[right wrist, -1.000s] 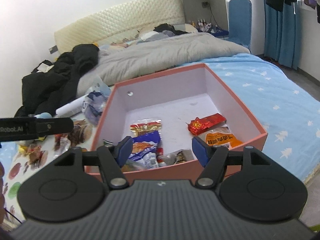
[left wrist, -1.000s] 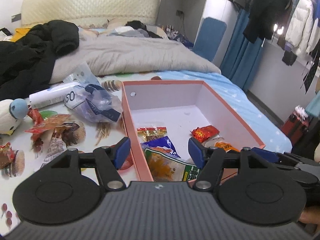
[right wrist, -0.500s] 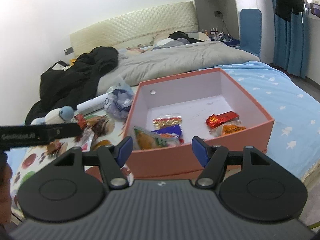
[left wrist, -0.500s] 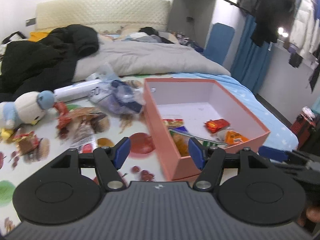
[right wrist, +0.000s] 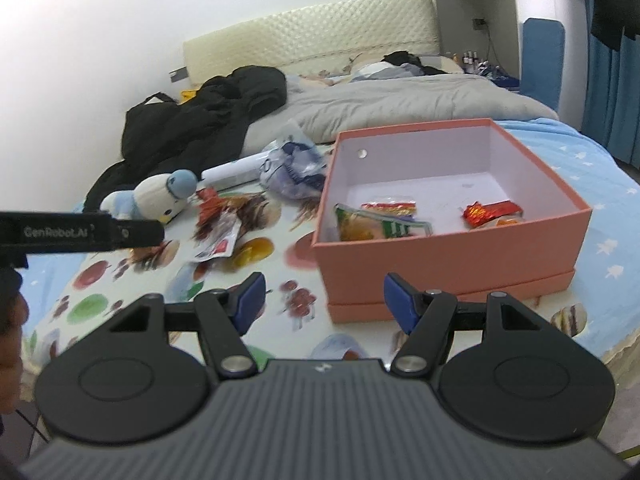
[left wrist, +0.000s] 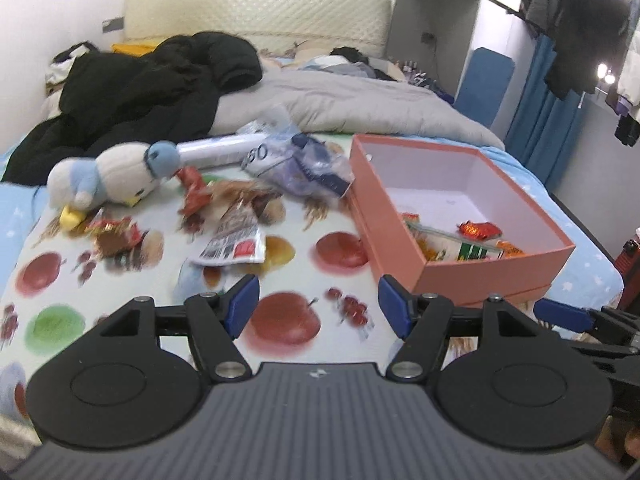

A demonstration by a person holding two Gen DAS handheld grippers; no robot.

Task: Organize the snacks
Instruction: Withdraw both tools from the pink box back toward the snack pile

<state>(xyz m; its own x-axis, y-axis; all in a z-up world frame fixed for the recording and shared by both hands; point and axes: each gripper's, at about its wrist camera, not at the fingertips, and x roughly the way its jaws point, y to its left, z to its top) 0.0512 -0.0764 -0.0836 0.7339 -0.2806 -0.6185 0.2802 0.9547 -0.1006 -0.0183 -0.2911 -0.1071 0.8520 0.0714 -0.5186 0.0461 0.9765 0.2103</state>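
A salmon-pink box [left wrist: 492, 266] [right wrist: 448, 256] stands open on the fruit-print cloth, holding several snack packets, among them a green-orange packet [right wrist: 376, 226] and a red one [right wrist: 490, 212]. Loose snacks lie left of it: a white-red packet [left wrist: 232, 246] [right wrist: 218, 246] and red wrappers [left wrist: 194, 188]. My left gripper [left wrist: 314, 306] is open and empty, low over the cloth, left of the box's near corner. My right gripper [right wrist: 324, 298] is open and empty in front of the box's near wall.
A plush duck [left wrist: 112, 174] [right wrist: 156, 196], a clear bag with dark blue contents [left wrist: 304, 164] and a white tube [left wrist: 216, 148] lie beyond the loose snacks. A black coat [left wrist: 152, 92] and a grey duvet [left wrist: 352, 100] cover the far bed.
Both grippers have pulled back from over the box and away from it, the left one also swinging left over the cloth. More of the loose snacks and the plush duck show now.
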